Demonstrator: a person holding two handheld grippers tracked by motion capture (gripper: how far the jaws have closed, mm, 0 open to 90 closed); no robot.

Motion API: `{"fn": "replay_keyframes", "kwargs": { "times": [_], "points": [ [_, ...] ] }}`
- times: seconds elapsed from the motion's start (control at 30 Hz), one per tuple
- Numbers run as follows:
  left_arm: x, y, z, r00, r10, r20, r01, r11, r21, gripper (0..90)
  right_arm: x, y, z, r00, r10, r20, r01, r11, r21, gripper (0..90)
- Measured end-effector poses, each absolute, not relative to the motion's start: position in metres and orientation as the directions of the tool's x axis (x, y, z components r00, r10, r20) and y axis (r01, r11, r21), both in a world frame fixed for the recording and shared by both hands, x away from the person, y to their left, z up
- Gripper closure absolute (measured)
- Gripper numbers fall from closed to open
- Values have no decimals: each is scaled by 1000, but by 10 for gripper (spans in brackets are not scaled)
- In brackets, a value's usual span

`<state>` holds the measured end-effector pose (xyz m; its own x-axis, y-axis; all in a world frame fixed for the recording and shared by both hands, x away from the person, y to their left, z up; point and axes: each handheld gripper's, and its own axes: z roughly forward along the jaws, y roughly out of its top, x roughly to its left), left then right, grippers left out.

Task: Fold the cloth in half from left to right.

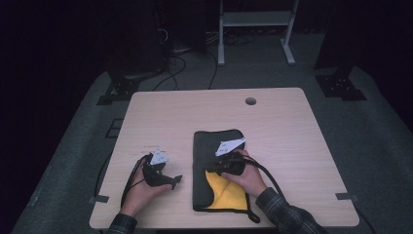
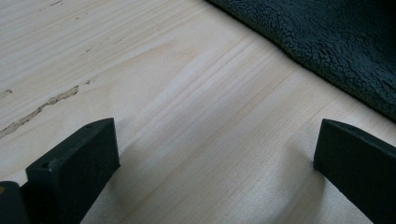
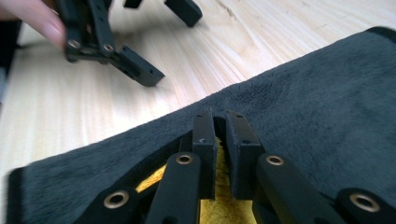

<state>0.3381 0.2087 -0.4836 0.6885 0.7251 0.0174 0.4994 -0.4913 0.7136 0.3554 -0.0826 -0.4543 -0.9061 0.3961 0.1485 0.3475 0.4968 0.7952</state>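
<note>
While the left gripper [image 1: 168, 181] waited wide open on the table [image 1: 292, 146], the right gripper [image 3: 223, 122] pinched the cloth [image 1: 209, 146] edge, apparently to fold it.

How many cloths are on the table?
1: a dark cloth with a yellow underside lies on the table's near middle; the right tongs pinch its folded edge. Nothing seems hidden.

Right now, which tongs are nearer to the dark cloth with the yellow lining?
Right. The right tongs are on the cloth, shut on its folded edge where the yellow lining shows. The left tongs stand open over bare table, just beside the cloth's left edge.
</note>
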Motion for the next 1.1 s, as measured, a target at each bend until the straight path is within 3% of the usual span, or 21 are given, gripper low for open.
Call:
{"fn": "replay_keyframes", "kwargs": {
  "times": [0.63, 1.1],
  "points": [
    [338, 208, -484, 687, 727, 16, 500, -489, 715, 0, 310, -156, -441, -883, 404, 239, 413, 424, 806, 825],
    [338, 208, -484, 683, 730, 13, 503, -483, 716, 0, 281, -197, -463, -866, 445, 227, 454, 513, 728, 760]
  ]
}}
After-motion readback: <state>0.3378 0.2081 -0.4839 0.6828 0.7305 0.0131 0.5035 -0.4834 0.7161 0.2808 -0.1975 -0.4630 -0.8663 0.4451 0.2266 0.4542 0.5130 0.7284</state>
